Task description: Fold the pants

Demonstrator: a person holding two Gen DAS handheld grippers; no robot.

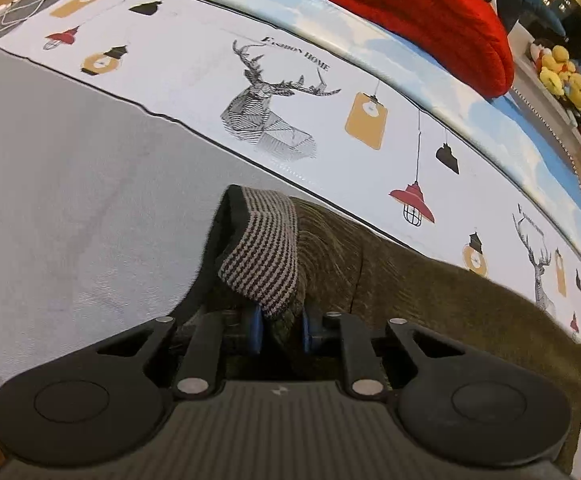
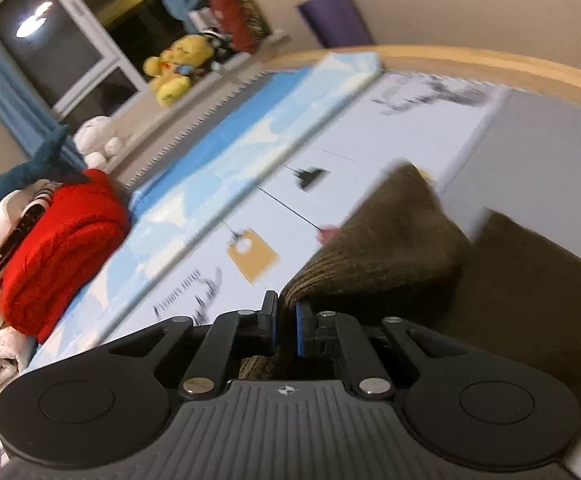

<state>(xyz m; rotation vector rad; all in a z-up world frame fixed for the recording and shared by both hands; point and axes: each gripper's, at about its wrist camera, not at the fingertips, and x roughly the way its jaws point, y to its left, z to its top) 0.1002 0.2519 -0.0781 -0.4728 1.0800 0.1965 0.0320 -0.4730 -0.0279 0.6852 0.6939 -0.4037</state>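
Both grippers are pinching the brown pants [image 1: 390, 264] on the bed [image 1: 90, 184], the left gripper [image 1: 281, 330] squeezing the striped waistband [image 1: 262, 256], the right gripper [image 2: 286, 326] squeezing the far end, with the pants stretching long between them

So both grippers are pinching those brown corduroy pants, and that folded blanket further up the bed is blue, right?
Not quite: the folded blanket is red, as both wrist views show. The rest holds: the left gripper and right gripper both pinch the brown corduroy pants.
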